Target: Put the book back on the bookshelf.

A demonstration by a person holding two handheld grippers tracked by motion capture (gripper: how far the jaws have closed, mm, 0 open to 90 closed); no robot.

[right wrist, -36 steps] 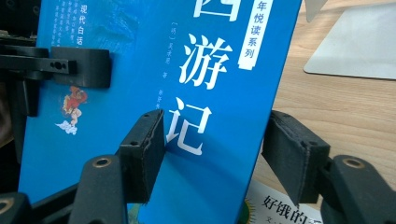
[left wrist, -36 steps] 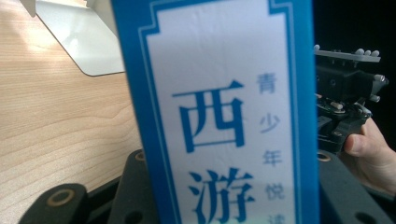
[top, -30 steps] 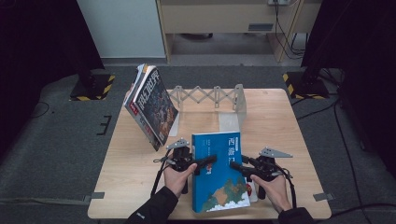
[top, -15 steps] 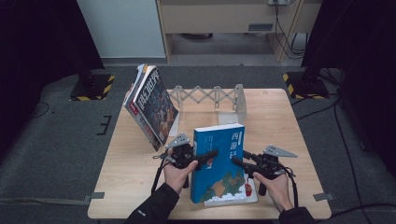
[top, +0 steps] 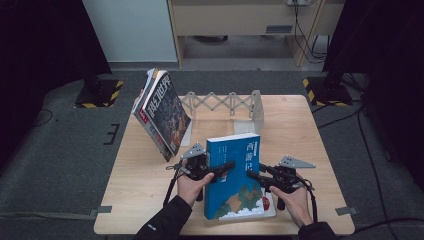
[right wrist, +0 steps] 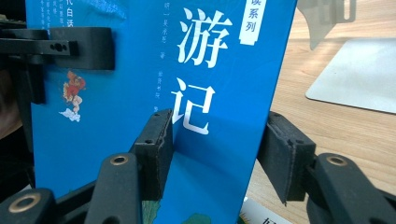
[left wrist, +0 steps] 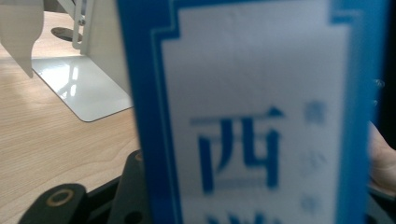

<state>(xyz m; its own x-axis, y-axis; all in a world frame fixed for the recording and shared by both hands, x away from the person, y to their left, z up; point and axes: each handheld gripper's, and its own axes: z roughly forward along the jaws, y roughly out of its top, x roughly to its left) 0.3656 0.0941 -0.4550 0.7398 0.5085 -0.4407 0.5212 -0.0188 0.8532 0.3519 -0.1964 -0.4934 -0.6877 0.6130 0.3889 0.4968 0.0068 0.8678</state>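
Observation:
A blue book (top: 232,170) with white Chinese characters stands tilted up at the table's front centre, held between both grippers. My left gripper (top: 225,167) is shut on its left edge, one jaw lying across the cover. My right gripper (top: 252,175) is shut on its right edge. In the right gripper view the cover (right wrist: 140,93) passes between my two pads (right wrist: 154,149), and the left gripper (right wrist: 79,46) clamps the far side. In the left gripper view the book (left wrist: 252,116) hides most of my jaws.
Another book (top: 250,212) lies flat under the blue one. An expanding metal book rack (top: 225,102) stands at the back of the wooden table (top: 300,130), with several magazines (top: 162,112) leaning at its left end. Its flat base plate (left wrist: 88,93) lies just beyond the book.
Both grippers have tipped the blue book up from a lower tilt to nearly upright, which uncovered the flat book beneath. Little has moved in the last half second.

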